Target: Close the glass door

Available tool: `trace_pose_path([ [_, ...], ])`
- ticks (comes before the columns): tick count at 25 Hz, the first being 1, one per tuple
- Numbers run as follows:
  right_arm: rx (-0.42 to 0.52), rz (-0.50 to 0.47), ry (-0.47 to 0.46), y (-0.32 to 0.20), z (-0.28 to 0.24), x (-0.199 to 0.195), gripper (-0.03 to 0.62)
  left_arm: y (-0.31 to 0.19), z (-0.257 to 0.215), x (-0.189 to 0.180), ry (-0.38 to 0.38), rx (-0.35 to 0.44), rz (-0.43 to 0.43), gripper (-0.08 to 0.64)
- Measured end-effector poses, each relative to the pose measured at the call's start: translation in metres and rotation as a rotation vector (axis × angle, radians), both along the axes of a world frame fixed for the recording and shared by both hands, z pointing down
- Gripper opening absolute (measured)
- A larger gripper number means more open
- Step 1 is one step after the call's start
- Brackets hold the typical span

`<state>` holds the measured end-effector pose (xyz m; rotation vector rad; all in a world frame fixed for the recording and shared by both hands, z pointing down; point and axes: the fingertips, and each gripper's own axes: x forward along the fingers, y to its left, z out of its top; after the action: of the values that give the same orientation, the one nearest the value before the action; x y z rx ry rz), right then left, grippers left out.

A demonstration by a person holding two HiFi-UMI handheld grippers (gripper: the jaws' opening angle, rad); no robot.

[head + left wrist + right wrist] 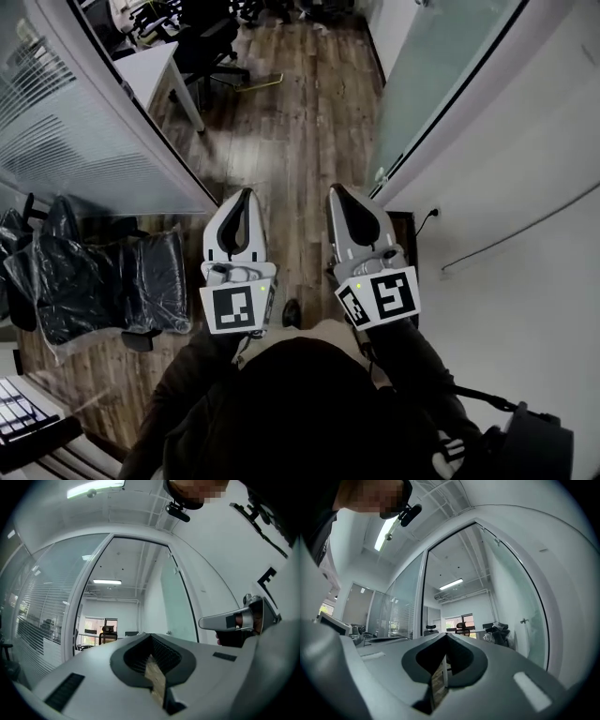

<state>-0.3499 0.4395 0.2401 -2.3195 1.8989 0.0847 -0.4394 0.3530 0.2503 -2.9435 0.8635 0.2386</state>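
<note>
Right, approach step, nothing touched yet. The person stands in the doorway with both grippers held out over the wood floor. Left gripper: jaws pressed together, nothing between them. Right gripper: same, tips together, empty. The glass door stands open at 1 o'clock from the grippers, its leaf back along the white wall, well apart from both. A small handle shows on the leaf at 3 o'clock in the right gripper view. Glass partition at 10 o'clock, wrapped chairs at 8. Closing looks not begun. Next move likely falls to the right gripper, the nearer one: swing toward 1 o'clock, reach the handle or leaf edge, part the jaws if gripping, then draw the leaf across the opening.
</note>
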Motion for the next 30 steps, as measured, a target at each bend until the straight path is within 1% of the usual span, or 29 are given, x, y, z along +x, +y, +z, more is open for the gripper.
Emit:
trace_pose_path([
  [4, 0.004, 0.046, 0.002, -0.044, 0.004, 0.056, 0.002, -0.049, 0.009, 0.054, -0.012, -0.003, 0.031, -0.003],
  [8, -0.007, 0.092, 0.008, -0.066, 0.009, 0.106, 0.002, -0.077, 0.019, 0.103, -0.026, -0.018, 0.056, -0.004],
  [11, -0.007, 0.123, 0.023, -0.091, 0.014, 0.153, 0.002, -0.104, 0.022, 0.151, -0.027, -0.008, 0.075, -0.004],
  [14, -0.003, 0.15, 0.032, -0.129, 0.018, 0.206, 0.002, -0.144, 0.026, 0.205, -0.024, 0.004, 0.091, -0.004],
  [17, -0.005, 0.153, 0.038, -0.174, 0.019, 0.263, 0.002, -0.188, 0.028, 0.266, -0.03, 0.008, 0.108, -0.005],
  [21, 0.004, 0.158, 0.025, -0.226, 0.009, 0.335, 0.002, -0.233, 0.019, 0.339, -0.039, 0.024, 0.131, -0.005],
  [25, -0.004, 0.16, 0.018, -0.268, 0.01, 0.389, 0.002, -0.282, 0.015, 0.393, -0.024, 0.013, 0.121, -0.004],
  [30, -0.008, 0.156, 0.016, -0.332, 0.018, 0.452, 0.002, -0.339, 0.022, 0.458, -0.035, 0.031, 0.135, -0.003],
])
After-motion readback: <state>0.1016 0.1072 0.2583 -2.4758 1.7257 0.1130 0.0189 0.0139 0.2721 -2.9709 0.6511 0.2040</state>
